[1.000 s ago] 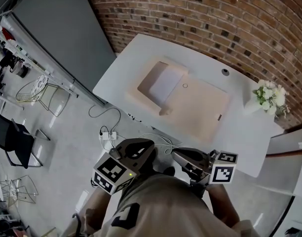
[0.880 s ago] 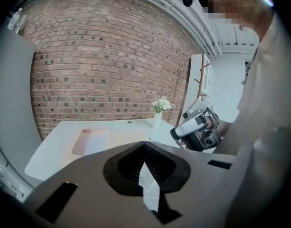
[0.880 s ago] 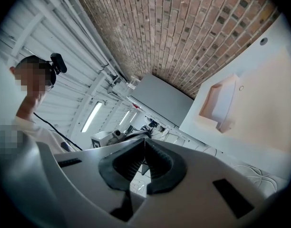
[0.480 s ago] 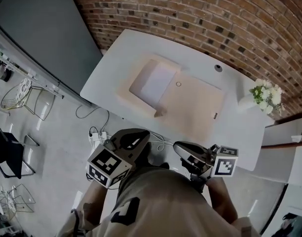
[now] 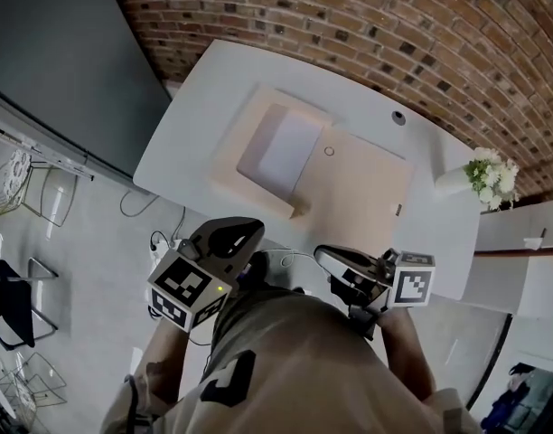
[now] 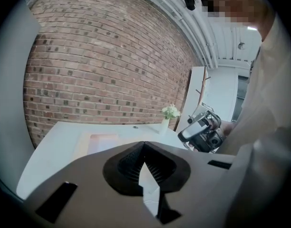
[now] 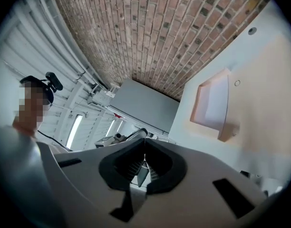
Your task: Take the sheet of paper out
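A white sheet of paper [image 5: 281,150] lies in the tray half of an open beige box [image 5: 229,165], whose flat lid [image 5: 358,183] is spread to the right. The box sits on a white table [image 5: 195,107]. My left gripper [image 5: 245,231] and right gripper [image 5: 323,257] hang close to my body, short of the table's front edge, both pointing toward the box. Each is shut with nothing between its jaws. The right gripper view shows the paper [image 7: 217,103] in the tray ahead. The left gripper view has the box [image 6: 100,139] low and far off.
A small vase of white flowers [image 5: 489,172] stands at the table's right end, and a cable hole [image 5: 398,117] lies behind the lid. A brick wall [image 5: 367,25] backs the table. A grey panel [image 5: 51,61] stands to the left, with cables [image 5: 159,242] on the floor.
Both grippers have come nearer the table's front edge together with me. Their jaws stay shut, and the box and paper have not moved.
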`<state>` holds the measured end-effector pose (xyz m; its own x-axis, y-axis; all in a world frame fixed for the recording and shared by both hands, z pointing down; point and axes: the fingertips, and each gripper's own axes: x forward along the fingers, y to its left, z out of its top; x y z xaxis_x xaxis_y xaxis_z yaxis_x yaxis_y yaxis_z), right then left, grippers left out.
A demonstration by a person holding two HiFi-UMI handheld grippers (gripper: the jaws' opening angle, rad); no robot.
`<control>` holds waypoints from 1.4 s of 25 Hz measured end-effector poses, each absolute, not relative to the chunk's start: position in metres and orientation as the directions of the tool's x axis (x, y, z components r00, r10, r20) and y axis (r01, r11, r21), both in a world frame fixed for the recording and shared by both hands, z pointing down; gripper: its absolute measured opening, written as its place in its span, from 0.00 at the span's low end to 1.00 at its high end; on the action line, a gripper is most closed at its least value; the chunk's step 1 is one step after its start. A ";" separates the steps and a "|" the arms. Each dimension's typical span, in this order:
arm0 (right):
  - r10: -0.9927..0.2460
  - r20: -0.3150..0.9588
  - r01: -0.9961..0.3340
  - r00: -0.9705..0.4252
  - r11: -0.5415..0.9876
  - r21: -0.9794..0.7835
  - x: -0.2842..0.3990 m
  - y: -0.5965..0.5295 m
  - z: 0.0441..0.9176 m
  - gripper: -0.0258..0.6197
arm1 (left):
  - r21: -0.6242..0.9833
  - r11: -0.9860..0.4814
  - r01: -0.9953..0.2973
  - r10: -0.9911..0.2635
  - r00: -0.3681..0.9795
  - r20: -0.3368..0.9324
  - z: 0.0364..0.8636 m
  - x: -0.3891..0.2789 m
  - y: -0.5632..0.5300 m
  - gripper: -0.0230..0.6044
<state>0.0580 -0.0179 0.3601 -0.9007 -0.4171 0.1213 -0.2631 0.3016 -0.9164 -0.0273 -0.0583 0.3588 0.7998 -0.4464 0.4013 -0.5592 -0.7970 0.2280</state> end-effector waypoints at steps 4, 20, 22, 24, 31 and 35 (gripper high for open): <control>-0.435 0.113 -0.245 -0.893 0.259 -0.934 0.044 -0.036 0.363 0.08 | 0.251 -0.808 -0.533 -0.423 0.822 0.381 0.362 -0.037 -0.078 0.06; -0.590 0.139 -0.281 -0.796 0.157 -0.947 0.048 -0.087 0.387 0.08 | 0.305 -0.819 -0.485 -0.379 0.858 0.345 0.377 -0.064 -0.116 0.06; -0.641 0.115 -0.249 -0.759 0.123 -0.961 0.060 -0.099 0.392 0.08 | 0.304 -0.809 -0.503 -0.395 0.848 0.354 0.380 -0.067 -0.117 0.06; -0.654 0.102 -0.217 -0.750 0.098 -0.971 0.068 -0.107 0.400 0.17 | 0.302 -0.790 -0.533 -0.421 0.830 0.365 0.383 -0.071 -0.120 0.06; -0.636 0.073 -0.107 -0.768 0.015 -0.994 0.085 -0.130 0.428 0.48 | 0.297 -0.731 -0.614 -0.492 0.776 0.394 0.381 -0.067 -0.123 0.06; -0.600 0.073 -0.087 -0.797 -0.006 -0.996 0.087 -0.138 0.439 0.54 | 0.281 -0.716 -0.639 -0.510 0.754 0.415 0.378 -0.056 -0.129 0.06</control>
